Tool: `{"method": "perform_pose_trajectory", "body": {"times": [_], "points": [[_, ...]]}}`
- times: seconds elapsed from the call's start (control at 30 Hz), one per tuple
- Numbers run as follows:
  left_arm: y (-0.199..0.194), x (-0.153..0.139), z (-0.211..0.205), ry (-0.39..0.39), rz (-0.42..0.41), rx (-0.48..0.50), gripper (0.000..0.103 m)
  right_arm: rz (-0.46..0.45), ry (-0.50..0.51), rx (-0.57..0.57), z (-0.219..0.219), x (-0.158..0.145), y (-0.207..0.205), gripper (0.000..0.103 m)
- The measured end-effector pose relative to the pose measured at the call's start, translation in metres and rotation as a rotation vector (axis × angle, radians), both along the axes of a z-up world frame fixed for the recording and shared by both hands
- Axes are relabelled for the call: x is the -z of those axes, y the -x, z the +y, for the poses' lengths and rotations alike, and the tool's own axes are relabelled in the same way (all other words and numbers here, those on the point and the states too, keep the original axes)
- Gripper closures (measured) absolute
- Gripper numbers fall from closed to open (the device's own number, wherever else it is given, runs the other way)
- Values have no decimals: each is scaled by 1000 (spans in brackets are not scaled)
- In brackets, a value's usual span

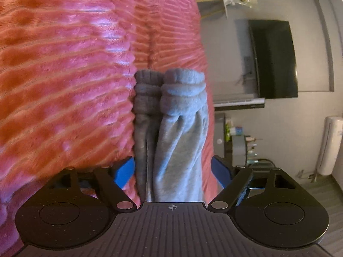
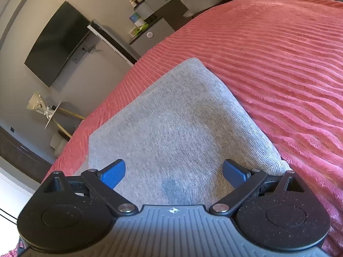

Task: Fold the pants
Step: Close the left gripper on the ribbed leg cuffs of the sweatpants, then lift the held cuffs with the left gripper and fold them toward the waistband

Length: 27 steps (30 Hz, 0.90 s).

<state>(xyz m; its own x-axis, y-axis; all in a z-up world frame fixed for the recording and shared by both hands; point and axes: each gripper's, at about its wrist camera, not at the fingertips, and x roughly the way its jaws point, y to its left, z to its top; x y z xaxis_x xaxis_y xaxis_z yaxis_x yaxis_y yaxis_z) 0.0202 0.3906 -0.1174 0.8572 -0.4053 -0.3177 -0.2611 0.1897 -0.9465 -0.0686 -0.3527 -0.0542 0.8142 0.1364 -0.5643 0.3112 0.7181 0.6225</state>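
Grey pants [image 2: 171,124] on pink bedspread [image 2: 278,64], left tool [image 1: 173,171] spread around cuffs (right tool [image 2: 173,173] likewise agape)

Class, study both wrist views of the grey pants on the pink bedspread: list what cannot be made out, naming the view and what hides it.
- Left wrist view: the near end of the grey pants is hidden under the left gripper.
- Left wrist view: the pink bedspread is motion-blurred.
- Right wrist view: the pants' near edge passes under the right gripper.
- Both views: small items on the dresser are too small to identify.
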Motion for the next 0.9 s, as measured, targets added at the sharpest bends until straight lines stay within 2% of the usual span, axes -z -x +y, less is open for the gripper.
{"method": "perform_pose_trajectory", "body": {"times": [0.07, 0.17, 0.33, 0.53, 0.77, 0.87, 0.9], "points": [[-1, -2, -1, -21, -22, 3, 19, 2, 10, -3, 1, 0, -1, 6], [-9, -8, -5, -63, -10, 15, 20, 2, 13, -6, 1, 0, 0, 6], [-8, -2, 0, -29, 20, -10, 23, 0, 7, -6, 2, -1, 1, 6], [-25, -4, 3, -48, 61, 0, 20, 3, 15, -8, 2, -1, 0, 6], [-44, -5, 3, -59, -44, 46, 18, 4, 24, -7, 2, -1, 0, 6], [-42, 0, 5, -25, -128, 50, 16, 6, 34, -4, 4, -1, -1, 6], [-44, 4, 7, -8, -128, 49, 17, 7, 39, -3, 4, -2, -1, 6]]}}
